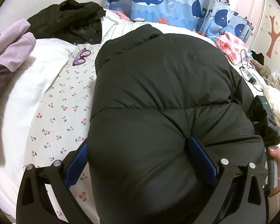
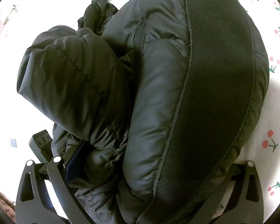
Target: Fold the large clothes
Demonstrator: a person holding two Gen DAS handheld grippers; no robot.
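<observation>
Late stage of the fold, judged from both wrist views. The black puffer jacket (image 1: 162, 97) lay on the bed (image 1: 18, 97), on the cherry-print sheet (image 1: 65, 112), already gathered into a thick, compact bundle rather than spread flat. My left gripper (image 1: 138, 158) had its jaws spread wide around the near end of the bundle, both blue pads pressing into the padding, so I read it as clamping the jacket. My right gripper (image 2: 145, 169) straddled the opposite end, where the ribbed hem band (image 2: 214, 85) curved over the top and a sleeve (image 2: 71, 82) lay doubled beside the body; only one of its pads was visible, pressed against the fabric, and the other side was hidden, so its exact closure I could not tell. I judged the main folds done; what remained was a last tuck or squeeze, and setting the bundle down.

Counts: one jacket in hand; two grippers; one further dark garment (image 1: 71, 18) heaped at the head of the bed; one lilac garment (image 1: 13, 50) at the left edge; one pair of purple glasses (image 1: 82, 57) on the sheet; one whale-print curtain (image 1: 168, 1) behind.
</observation>
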